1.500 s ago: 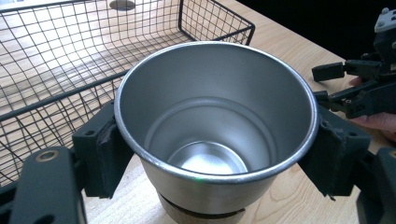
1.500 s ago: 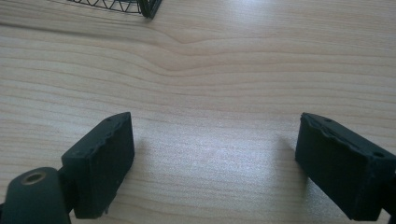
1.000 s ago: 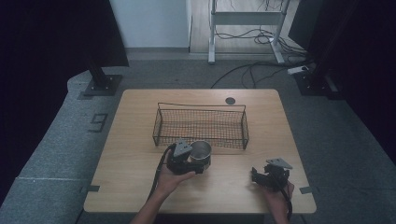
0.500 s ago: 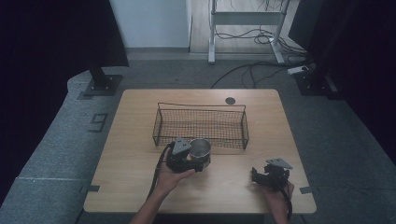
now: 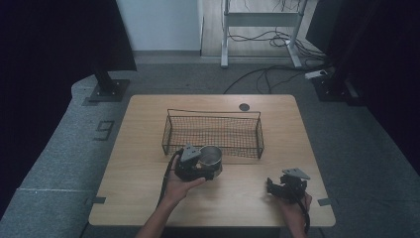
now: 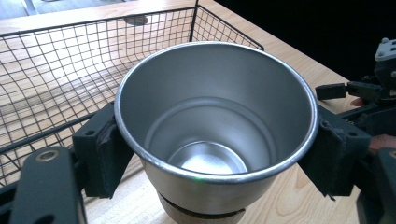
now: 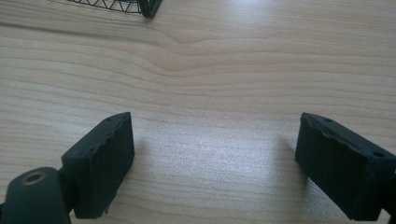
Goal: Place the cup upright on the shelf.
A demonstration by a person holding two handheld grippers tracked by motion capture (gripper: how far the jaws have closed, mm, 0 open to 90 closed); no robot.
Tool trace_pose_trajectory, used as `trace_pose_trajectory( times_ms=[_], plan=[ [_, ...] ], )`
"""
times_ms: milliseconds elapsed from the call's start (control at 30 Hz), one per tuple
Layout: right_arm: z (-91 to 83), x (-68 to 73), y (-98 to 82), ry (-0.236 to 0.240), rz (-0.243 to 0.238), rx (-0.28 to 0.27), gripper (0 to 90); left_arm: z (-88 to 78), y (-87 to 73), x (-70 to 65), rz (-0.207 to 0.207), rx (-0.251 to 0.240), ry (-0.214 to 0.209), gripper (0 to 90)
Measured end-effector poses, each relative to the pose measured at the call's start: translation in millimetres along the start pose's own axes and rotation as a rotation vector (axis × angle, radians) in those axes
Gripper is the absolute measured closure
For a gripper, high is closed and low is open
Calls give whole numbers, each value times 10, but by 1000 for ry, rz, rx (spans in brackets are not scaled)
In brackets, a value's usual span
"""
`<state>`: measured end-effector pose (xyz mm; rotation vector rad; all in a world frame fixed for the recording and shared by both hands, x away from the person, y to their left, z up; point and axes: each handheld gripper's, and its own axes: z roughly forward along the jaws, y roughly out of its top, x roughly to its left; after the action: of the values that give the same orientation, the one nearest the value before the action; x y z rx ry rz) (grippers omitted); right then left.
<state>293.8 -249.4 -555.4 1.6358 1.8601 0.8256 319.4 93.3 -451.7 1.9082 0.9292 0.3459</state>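
The wooden bench (image 5: 148, 198) is seen in the middle of the high view. A black wire basket (image 5: 213, 133) is set at its centre. Just below the basket's lower left corner, a shiny metal cup (image 5: 212, 156) is clamped by the left hand-held gripper (image 5: 194, 167), upright, with pads pressed on both sides. At the lower right, the right hand-held gripper (image 5: 275, 186) is kept with its jaws wide apart and nothing between them.
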Motion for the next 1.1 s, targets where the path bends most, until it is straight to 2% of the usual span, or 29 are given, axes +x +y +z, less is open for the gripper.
trace_pose_trajectory(
  times_ms=[500, 800, 1100],
  plan=[
    [0, 0, 0, 0, 0, 0, 114, -19, 94, 121, -8, -1, 16, 192],
    [0, 0, 0, 0, 0, 0, 115, -15, 120, 211, -30, 0, 21, 192],
    [0, 2, 1, 0, 4, 0, 115, -32, 206, 201, -13, -6, 26, 192]
  ],
)
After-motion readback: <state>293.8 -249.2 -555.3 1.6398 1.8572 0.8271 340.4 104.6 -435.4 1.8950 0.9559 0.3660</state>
